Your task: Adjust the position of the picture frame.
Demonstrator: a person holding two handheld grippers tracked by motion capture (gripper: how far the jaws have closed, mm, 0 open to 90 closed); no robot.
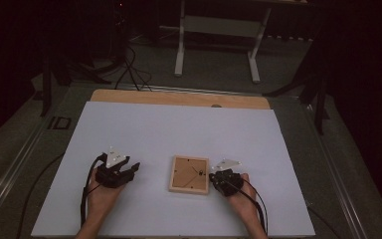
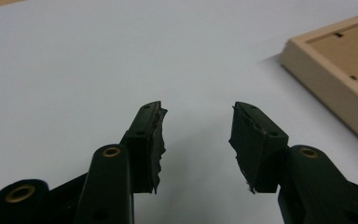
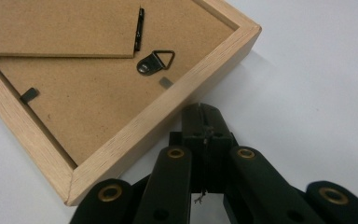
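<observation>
A wooden picture frame [image 1: 189, 175] lies back-up on the white sheet [image 1: 179, 129] between your hands; your left gripper [image 2: 196, 116] rests well apart from it, jaws spread and empty; your right gripper [image 3: 204, 112], jaws pressed together on nothing, sits just beside the frame's edge.

A pale wooden picture frame [image 1: 189, 174] with a brown fibreboard back and dark metal hanger [image 3: 156, 61] lies on a white sheet [image 1: 179, 129], flanked by black grippers with brass-coloured rivets.
</observation>
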